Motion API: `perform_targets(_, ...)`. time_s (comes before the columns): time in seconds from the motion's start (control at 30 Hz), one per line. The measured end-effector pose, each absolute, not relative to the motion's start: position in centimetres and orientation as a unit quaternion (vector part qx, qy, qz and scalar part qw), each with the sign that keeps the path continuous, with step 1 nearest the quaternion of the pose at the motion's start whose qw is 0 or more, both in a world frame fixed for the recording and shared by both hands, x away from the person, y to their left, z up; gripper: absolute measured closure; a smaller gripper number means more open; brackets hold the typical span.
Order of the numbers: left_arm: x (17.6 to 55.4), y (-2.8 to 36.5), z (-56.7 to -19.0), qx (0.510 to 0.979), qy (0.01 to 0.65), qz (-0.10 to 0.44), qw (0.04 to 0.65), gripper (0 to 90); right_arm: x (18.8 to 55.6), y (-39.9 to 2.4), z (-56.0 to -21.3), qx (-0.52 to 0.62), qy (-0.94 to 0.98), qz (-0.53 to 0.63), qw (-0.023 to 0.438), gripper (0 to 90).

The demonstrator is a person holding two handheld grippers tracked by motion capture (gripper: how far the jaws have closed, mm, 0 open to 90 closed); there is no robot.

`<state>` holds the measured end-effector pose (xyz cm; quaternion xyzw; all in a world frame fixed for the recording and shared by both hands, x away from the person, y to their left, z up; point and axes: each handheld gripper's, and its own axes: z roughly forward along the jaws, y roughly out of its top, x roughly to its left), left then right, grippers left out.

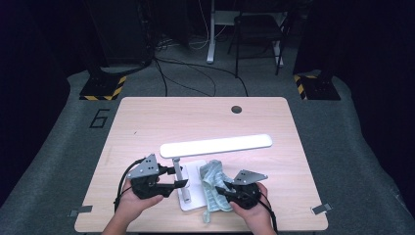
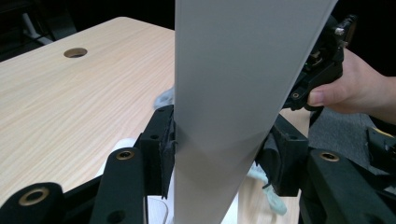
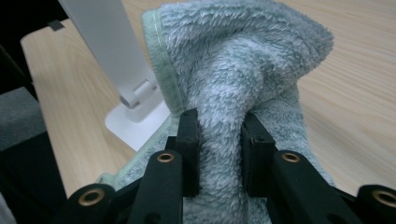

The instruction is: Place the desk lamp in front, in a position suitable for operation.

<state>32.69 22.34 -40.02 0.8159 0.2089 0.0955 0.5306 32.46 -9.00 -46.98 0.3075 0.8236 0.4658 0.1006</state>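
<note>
A white desk lamp stands on the table's near middle, with a long lit head [image 1: 215, 145], a flat upright arm [image 2: 233, 70] and a square base [image 1: 192, 198]. My left gripper [image 1: 176, 177] comes in from the left, and in the left gripper view [image 2: 217, 154] its pads press on both sides of the lamp's arm. A pale green fluffy cloth [image 1: 211, 177] lies bunched against the base's right side. My right gripper [image 1: 224, 189] is shut on a fold of that cloth [image 3: 243, 60], seen up close in the right gripper view [image 3: 219, 149]. The lamp's base [image 3: 135, 123] sits just behind the cloth.
The light wooden table [image 1: 147, 122] has a round cable hole [image 1: 237, 109] near its far edge. Small metal clips [image 1: 80, 211] [image 1: 320, 209] sit at both front corners. A chair [image 1: 257, 34] and cables stand on the floor beyond. The other hand [image 2: 350, 88] holds its gripper [image 2: 322, 65] past the lamp.
</note>
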Motion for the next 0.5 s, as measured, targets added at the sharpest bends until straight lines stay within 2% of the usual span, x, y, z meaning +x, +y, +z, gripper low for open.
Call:
perform_targets(0.23,32.9,23.2,-39.9,0.819,0.202,0.074,0.531,50.4,32.7,-6.0,-47.8,0.275,0.845,0.449,0.090,72.9)
perform_targets(0.5,32.9,23.3,-39.2,0.816,0.208,0.080,0.534,48.6,32.8,-4.4,-50.3,0.266,0.864,0.419,0.085,72.8)
